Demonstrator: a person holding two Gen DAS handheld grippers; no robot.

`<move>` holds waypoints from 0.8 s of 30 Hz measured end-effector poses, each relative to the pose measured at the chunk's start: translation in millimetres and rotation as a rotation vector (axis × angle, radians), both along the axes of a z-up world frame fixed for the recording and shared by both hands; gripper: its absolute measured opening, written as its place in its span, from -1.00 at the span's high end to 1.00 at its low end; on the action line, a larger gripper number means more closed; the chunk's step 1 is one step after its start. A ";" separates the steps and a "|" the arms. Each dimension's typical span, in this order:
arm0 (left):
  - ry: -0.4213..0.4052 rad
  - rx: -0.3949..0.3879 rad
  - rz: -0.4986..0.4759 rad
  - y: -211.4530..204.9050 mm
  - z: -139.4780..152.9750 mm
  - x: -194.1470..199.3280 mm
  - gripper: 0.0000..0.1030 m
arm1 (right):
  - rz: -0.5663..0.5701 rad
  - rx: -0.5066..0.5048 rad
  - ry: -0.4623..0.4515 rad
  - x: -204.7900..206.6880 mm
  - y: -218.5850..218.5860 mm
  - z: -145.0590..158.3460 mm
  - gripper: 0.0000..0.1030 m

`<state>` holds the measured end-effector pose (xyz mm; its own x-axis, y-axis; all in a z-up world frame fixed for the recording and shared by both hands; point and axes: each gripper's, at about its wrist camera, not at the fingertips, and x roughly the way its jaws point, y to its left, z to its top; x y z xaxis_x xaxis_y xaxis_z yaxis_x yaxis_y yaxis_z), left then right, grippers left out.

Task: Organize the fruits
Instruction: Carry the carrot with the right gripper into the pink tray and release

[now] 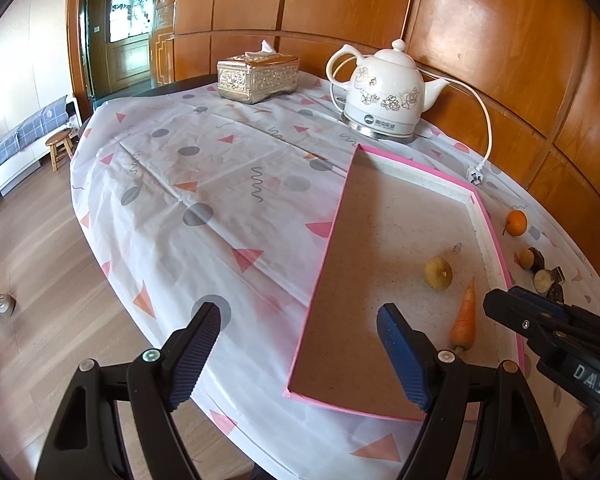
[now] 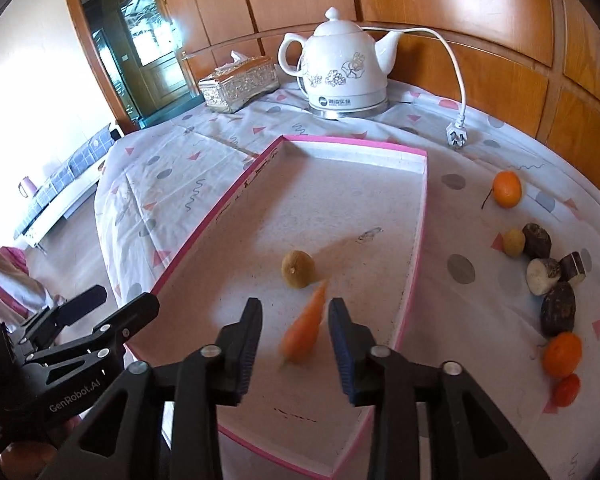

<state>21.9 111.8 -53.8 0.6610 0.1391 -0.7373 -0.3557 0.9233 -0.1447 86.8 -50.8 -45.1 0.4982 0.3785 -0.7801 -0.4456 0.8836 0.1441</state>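
A pink-rimmed shallow tray (image 1: 496, 236) (image 2: 418, 240) lies on the table. In it are a small yellow-brown fruit (image 1: 439, 273) (image 2: 298, 269) and a carrot (image 1: 465, 322) (image 2: 306, 326). My right gripper (image 2: 294, 344) is open just above the carrot, which looks blurred between the fingers and not gripped; it also shows in the left wrist view (image 1: 508, 304). My left gripper (image 1: 300, 354) is open and empty over the tray's near left edge. Right of the tray lie oranges (image 2: 507, 189) (image 2: 562, 354), a small yellow fruit (image 2: 514, 242) and dark brown pieces (image 2: 558, 308).
A white kettle (image 1: 388, 92) (image 2: 342, 68) with a loose cord and plug (image 2: 456, 136) stands behind the tray. A silver tissue box (image 1: 258, 76) (image 2: 238, 84) sits at the back. Wood panelling runs behind the table; the floor drops off to the left.
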 end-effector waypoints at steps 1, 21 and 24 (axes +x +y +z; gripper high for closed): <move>0.000 -0.002 -0.001 0.0 -0.3 -0.1 -0.57 | -0.003 0.003 -0.001 -1.6 -1.0 -0.2 0.22; -0.032 -0.023 -0.168 -36.1 11.0 -1.4 -0.57 | -0.419 -0.076 -0.106 -60.5 -120.2 -1.9 0.20; -0.045 -0.010 -0.210 -46.7 16.3 -1.0 -0.57 | -0.500 -0.098 -0.122 -70.5 -143.6 -1.9 0.20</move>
<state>20.9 65.1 -37.5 0.7071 -0.0126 -0.7070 -0.1486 0.9749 -0.1660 16.3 -194.4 -47.0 0.6889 -0.0004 -0.7248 0.0256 0.9994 0.0238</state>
